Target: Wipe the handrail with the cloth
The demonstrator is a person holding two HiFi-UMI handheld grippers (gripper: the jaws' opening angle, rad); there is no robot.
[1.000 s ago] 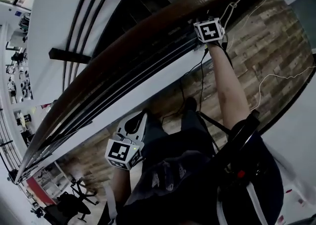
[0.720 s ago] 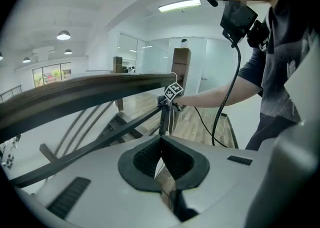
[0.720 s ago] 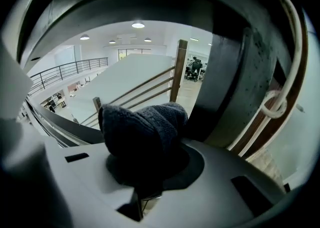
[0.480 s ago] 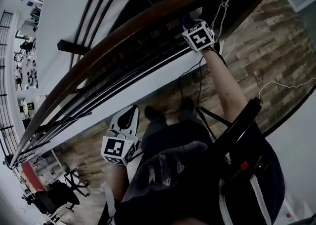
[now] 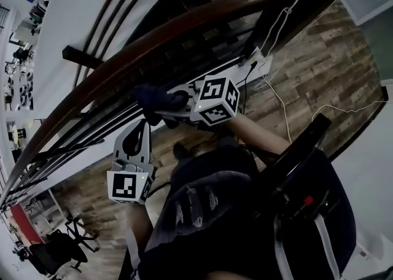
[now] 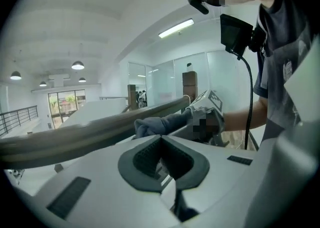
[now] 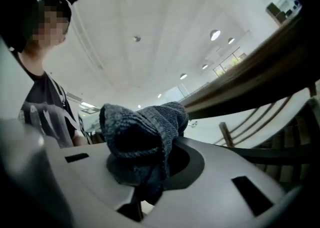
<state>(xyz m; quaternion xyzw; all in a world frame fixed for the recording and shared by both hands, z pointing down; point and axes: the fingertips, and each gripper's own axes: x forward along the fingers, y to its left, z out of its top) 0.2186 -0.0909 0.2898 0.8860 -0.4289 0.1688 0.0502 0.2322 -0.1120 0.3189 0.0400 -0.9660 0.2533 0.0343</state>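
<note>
I am holding my left gripper (image 5: pixel 139 130) low on the left, pointing up toward the rail. Its jaws are pressing together with nothing between them, so it is taking no part in the work right now.

Just to the right of it, the cloth (image 5: pixel 152 97) is bunching up as a dark, thick wad. It is hanging off the tip of my right gripper (image 5: pixel 171 107), whose jaws are clamping down on the lower folds while the rest is puffing out above them.

The handrail (image 5: pixel 175 24) is sweeping across above both grippers, from the far lower left up to the post at the upper right. In the right gripper view the cloth is sitting apart from the wood, with the rail passing up and to the right of it. So I am not pressing it on the rail at this moment.

I am judging the wipe as unfinished. The cloth is well in hand, but nothing on the wood is showing me which stretches are clean. A long run of rail is reaching away to the left, and I am reckoning that part needs contact and a pass along it.
</note>
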